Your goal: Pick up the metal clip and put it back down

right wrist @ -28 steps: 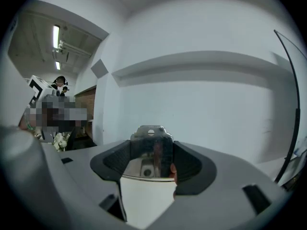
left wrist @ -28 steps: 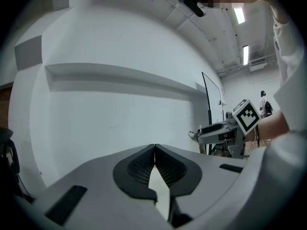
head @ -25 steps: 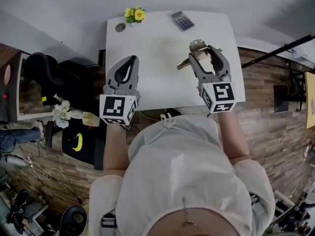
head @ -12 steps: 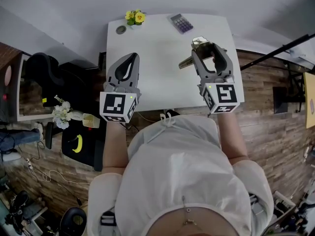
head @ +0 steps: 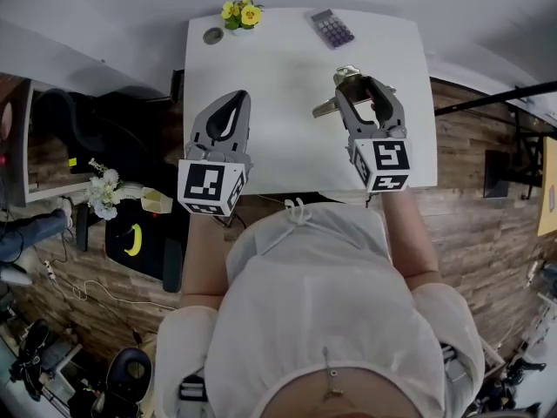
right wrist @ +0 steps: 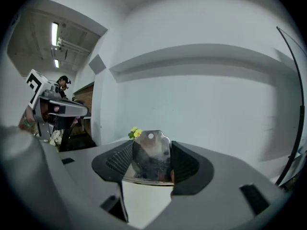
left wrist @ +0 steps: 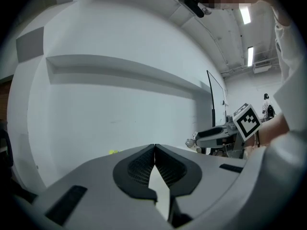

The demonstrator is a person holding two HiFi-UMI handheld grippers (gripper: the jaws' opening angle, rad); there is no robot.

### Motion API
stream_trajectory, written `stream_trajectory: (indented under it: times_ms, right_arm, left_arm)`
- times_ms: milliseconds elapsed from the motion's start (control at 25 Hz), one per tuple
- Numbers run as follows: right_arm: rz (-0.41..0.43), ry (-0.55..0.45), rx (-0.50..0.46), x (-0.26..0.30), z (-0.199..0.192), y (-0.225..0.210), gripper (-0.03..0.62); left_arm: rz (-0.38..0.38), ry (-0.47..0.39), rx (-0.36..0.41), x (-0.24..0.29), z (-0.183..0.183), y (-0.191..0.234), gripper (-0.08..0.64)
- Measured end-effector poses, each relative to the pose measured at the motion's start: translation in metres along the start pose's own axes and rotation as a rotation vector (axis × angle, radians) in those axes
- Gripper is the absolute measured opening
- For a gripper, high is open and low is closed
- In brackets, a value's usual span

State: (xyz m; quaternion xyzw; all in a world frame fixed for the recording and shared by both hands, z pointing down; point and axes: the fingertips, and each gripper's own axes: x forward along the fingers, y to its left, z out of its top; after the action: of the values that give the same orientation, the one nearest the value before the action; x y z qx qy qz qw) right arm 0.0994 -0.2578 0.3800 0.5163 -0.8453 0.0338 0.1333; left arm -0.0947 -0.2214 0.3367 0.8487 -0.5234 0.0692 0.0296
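The metal clip (right wrist: 151, 156) sits clamped between the pads of the right gripper (head: 363, 94), whose jaws have just been closing further on it. It is over the right half of the white table (head: 278, 68), though whether it touches the tabletop cannot be told. Over the table's left half the left gripper (head: 235, 99) hovers with its jaws pressed together on nothing, and along the table's far edge stand yellow flowers (head: 240, 13) near the left corner and a calculator (head: 332, 28) right of the middle.
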Motion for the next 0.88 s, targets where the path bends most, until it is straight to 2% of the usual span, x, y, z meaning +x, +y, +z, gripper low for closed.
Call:
stream_trajectory:
  times_ms: [280, 440, 520, 640, 880]
  right_arm:
    - [0.066, 0.186, 0.017, 0.060, -0.087, 0.016, 0.258]
    - [0.095, 0.259, 0.028, 0.059, -0.127, 0.011, 0.258]
    - [0.100, 0.289, 0.039, 0.057, -0.144, 0.007, 0.258]
    - [0.102, 0.340, 0.062, 0.071, -0.168, 0.018, 0.258]
    - [0.101, 0.400, 0.094, 0.077, -0.192, 0.030, 0.258]
  left_arm:
    - [-0.006, 0.120, -0.071, 0.030, -0.060, 0.019, 0.018]
    - [-0.002, 0.174, -0.094, 0.038, -0.078, 0.006, 0.018]
    - [-0.001, 0.194, -0.104, 0.042, -0.086, 0.001, 0.018]
    - [0.000, 0.221, -0.130, 0.043, -0.106, 0.017, 0.018]
    - [-0.007, 0.244, -0.155, 0.044, -0.123, 0.026, 0.018]
